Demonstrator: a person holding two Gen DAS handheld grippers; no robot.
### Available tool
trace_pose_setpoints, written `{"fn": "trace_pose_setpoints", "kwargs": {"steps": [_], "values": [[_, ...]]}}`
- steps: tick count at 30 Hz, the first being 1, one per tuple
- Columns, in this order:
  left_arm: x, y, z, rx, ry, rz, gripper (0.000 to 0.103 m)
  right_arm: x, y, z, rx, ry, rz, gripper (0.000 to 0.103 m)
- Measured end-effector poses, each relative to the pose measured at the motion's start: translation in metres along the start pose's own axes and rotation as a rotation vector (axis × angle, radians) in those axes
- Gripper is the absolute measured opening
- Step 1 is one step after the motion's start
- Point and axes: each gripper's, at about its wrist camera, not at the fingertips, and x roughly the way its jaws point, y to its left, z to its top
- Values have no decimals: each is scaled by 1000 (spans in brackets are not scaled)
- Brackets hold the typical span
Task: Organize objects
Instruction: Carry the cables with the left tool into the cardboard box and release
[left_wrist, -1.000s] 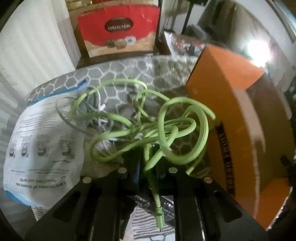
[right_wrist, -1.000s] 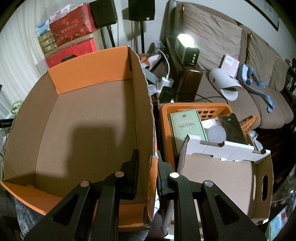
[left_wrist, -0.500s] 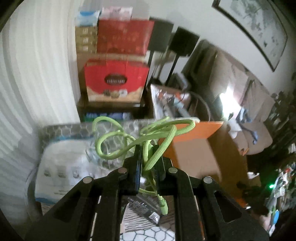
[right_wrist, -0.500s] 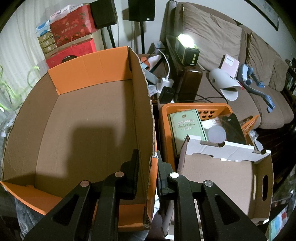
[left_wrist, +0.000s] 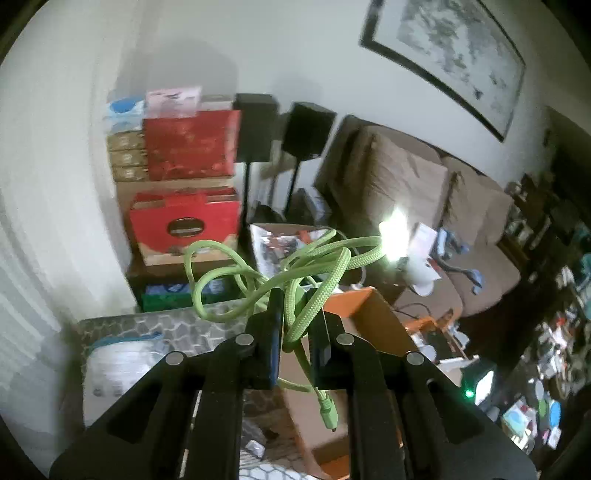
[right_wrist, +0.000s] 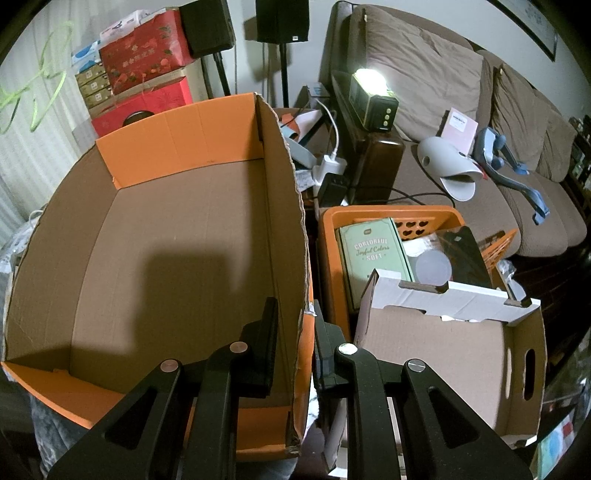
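Tools working together over an orange box.
Left tool is pinching a green cable aloft for dropping in; right tool is clamping the box wall, steadying it.

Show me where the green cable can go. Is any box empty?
The big orange box is bare inside, floor clear from wall to wall; the right gripper pinches its right wall. The white-rimmed box beside it also looks mostly bare. The orange basket behind is crowded. The left gripper holds the cable.
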Motion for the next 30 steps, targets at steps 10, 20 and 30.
{"fn": "trace_pose_setpoints", "kwargs": {"steps": [10, 20, 30], "values": [[42, -51, -28, 52, 85, -81, 11, 0, 0, 0, 1, 0, 2, 14], [92, -78, -82, 67, 207, -144, 11, -1, -1, 2, 1, -2, 1, 14], [130, -100, -128, 99, 297, -148, 11, -1, -1, 2, 3, -3, 2, 12]]}}
